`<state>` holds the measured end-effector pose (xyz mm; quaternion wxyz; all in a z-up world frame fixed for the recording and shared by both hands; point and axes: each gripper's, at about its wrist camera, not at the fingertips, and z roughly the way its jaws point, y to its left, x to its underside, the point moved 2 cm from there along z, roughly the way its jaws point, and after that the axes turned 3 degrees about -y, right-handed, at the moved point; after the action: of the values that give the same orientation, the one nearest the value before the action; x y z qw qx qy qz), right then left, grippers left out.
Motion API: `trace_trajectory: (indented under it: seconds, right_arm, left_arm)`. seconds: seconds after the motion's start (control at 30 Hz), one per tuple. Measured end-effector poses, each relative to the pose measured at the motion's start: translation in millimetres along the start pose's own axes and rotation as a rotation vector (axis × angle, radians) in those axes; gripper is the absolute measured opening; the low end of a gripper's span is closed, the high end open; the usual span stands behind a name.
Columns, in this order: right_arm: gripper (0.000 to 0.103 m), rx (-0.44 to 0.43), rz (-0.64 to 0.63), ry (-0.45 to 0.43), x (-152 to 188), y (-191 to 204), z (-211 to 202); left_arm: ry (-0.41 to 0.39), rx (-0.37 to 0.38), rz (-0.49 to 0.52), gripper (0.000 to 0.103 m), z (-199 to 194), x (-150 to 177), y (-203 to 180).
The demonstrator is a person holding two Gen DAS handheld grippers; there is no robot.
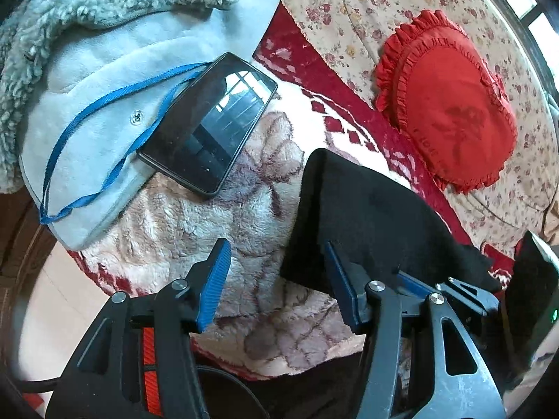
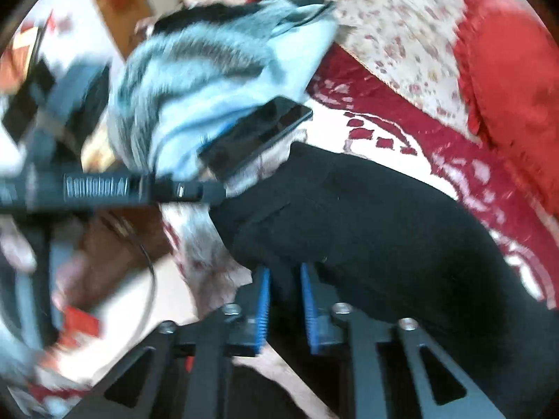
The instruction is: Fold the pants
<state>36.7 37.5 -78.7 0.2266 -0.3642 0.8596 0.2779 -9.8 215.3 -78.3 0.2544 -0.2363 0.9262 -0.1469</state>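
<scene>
in right wrist view, blur smearing everything; black pants [image 2: 367,230] bunching on blanket [image 1: 209,216]; right gripper [image 2: 284,303] clenching pants, left gripper [image 1: 276,279] gaping.

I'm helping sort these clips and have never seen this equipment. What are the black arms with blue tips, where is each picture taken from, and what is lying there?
There is no robot: a person holds a two-finger clamp in each hand, and a wide-angle camera on each looks out along its blue-padded fingers.

The left gripper is open, with one finger beside the edge of the black pants. The right wrist view is blurred by motion; the right gripper is nearly shut, with black cloth of the pants between its fingers, so it seems to be holding them.

They lie on a plush cream-and-red blanket. Beside them are a pale blue fleece jacket, a phone on a blue strap, and a red heart-shaped pillow.
</scene>
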Motion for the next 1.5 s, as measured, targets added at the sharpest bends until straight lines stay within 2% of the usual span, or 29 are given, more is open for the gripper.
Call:
trace_trajectory:
  seconds: [0.2, 0.3, 0.37, 0.4, 0.47, 0.5, 0.53, 0.6, 0.63, 0.7, 0.77, 0.83, 0.87, 0.93, 0.97, 1.0, 1.03, 1.13, 1.27, 1.4, 1.5]
  right_arm:
    - [0.009, -0.074, 0.051, -0.003, -8.0, 9.1, 8.9]
    - [0.009, -0.065, 0.007, 0.049, 2.6, 21.5, 20.6]
    - [0.010, -0.054, 0.003, 0.033, 5.4, 22.0, 12.9]
    - [0.013, -0.053, 0.011, 0.025, 5.5, 20.6, 5.6]
    - [0.025, -0.035, 0.006, 0.016, 7.3, 17.1, -7.8]
    - [0.036, -0.002, -0.006, 0.015, 9.9, 14.2, -15.1]
    - [0.039, 0.016, -0.013, 0.019, 13.1, 11.4, -18.6]
    - [0.040, 0.032, -0.013, 0.039, 20.6, 5.0, -19.1]
    - [0.041, 0.041, -0.011, 0.049, 24.8, 2.2, -17.3]
    - [0.042, 0.047, -0.011, 0.053, 33.0, -0.3, -14.4]
    - [0.046, 0.042, -0.017, 0.031, 36.7, 2.0, -15.5]
    - [0.051, 0.026, -0.036, 0.026, 37.9, 6.4, -14.7]
    - [0.051, 0.041, -0.056, 0.032, 37.9, 9.0, -12.5]
    - [0.051, 0.068, -0.087, 0.040, 37.1, 13.0, -9.6]
    - [0.051, 0.070, -0.089, 0.036, 36.2, 14.3, -9.9]
    - [0.051, 0.057, -0.078, 0.026, 34.0, 14.5, -11.8]
    - [0.051, 0.024, -0.054, 0.013, 31.3, 13.9, -14.8]
    - [0.051, -0.039, -0.012, -0.004, 25.1, 13.5, -15.9]
    - [0.054, -0.055, 0.009, 0.036, 27.9, 12.5, 2.7]
    - [0.055, -0.100, 0.063, 0.032, 29.1, 7.6, -1.9]
    - [0.055, -0.083, 0.087, 0.027, 31.3, 3.3, -15.0]
  left_arm:
    - [0.002, 0.040, -0.011, 0.056, -3.2, 3.6, -3.6]
    - [0.012, 0.058, -0.020, 0.064, 0.5, 5.7, -7.2]
    - [0.024, 0.059, -0.019, 0.064, 5.8, 7.8, -10.2]
    - [0.034, 0.059, -0.017, 0.064, 9.3, 9.5, -12.2]
    - [0.053, 0.064, -0.019, 0.064, 17.2, 13.6, -16.6]
    - [0.060, 0.065, -0.016, 0.064, 21.2, 15.0, -19.4]
    - [0.067, 0.064, -0.013, 0.064, 25.1, 17.1, -22.3]
    - [0.071, 0.077, -0.017, 0.064, 30.7, 21.2, -28.9]
    - [0.067, 0.070, -0.014, 0.070, 32.7, 22.3, -31.5]
    - [0.054, 0.063, -0.001, 0.070, 36.5, 24.6, -37.5]
    - [0.054, 0.050, 0.022, 0.065, 39.8, 24.6, -43.8]
    - [0.056, 0.077, 0.057, 0.031, 35.9, 21.7, -51.8]
    - [0.044, 0.073, 0.080, 0.029, 30.0, 18.8, -58.3]
    - [0.003, 0.065, 0.118, 0.014, 18.1, 12.6, -67.4]
    - [-0.005, 0.091, 0.125, 0.013, 12.7, 9.3, -70.5]
    - [-0.006, 0.133, 0.134, 0.013, 4.2, 5.7, -75.0]
    - [-0.016, 0.142, 0.143, 0.013, -1.6, 4.2, -77.3]
    - [-0.025, 0.131, 0.175, 0.013, -9.0, 4.4, -79.9]
    - [0.009, 0.035, 0.159, 0.013, 6.9, 11.6, -61.1]
    - [0.031, 0.015, 0.104, 0.026, 13.7, 14.8, -43.6]
    - [-0.004, -0.014, 0.132, 0.032, 4.3, 16.4, -46.8]
